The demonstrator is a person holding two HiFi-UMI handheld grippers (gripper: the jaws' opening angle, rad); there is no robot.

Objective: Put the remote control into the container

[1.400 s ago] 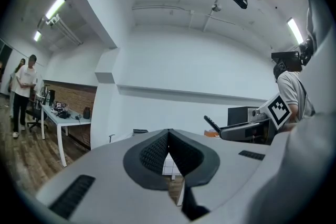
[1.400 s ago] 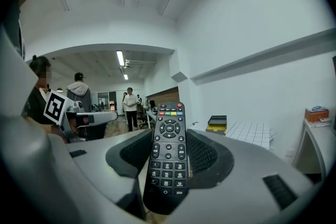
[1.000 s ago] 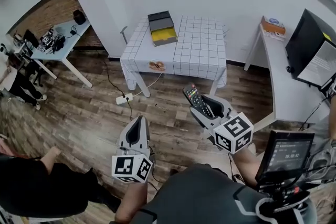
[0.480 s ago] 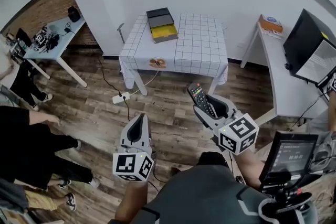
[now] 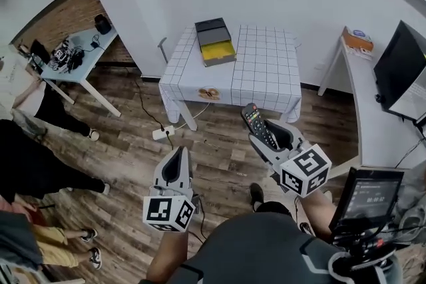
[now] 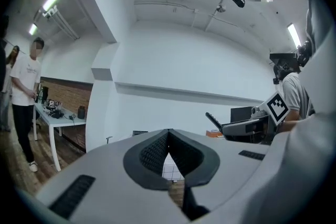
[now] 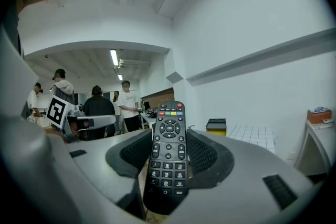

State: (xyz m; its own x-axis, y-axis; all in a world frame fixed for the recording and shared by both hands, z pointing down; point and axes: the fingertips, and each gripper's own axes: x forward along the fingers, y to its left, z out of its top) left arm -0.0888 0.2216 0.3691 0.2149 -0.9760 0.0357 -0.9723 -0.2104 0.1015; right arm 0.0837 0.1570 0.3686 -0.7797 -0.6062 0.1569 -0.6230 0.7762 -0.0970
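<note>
A black remote control [image 5: 256, 124] sticks out forward from my right gripper [image 5: 267, 136], whose jaws are shut on its lower half. In the right gripper view the remote [image 7: 168, 149] stands buttons-up between the pads [image 7: 206, 150]. The container [image 5: 216, 43], a dark grey box with a yellow inside, sits open on the far left corner of a table with a white checked cloth [image 5: 266, 73], well ahead of both grippers. It also shows in the right gripper view as the container [image 7: 216, 125]. My left gripper [image 5: 177, 161] is shut and holds nothing, with its tips meeting.
Wooden floor lies between me and the table. A power strip [image 5: 163, 133] and cable lie by the table's left leg. Bystanders [image 5: 26, 156] stand at the left near a cluttered desk [image 5: 73, 53]. A white desk [image 5: 369, 96] with a monitor [image 5: 403, 70] runs along the right.
Both grippers have moved a little forward toward the table, the remote still held. The bystanders at the left have shifted position.
</note>
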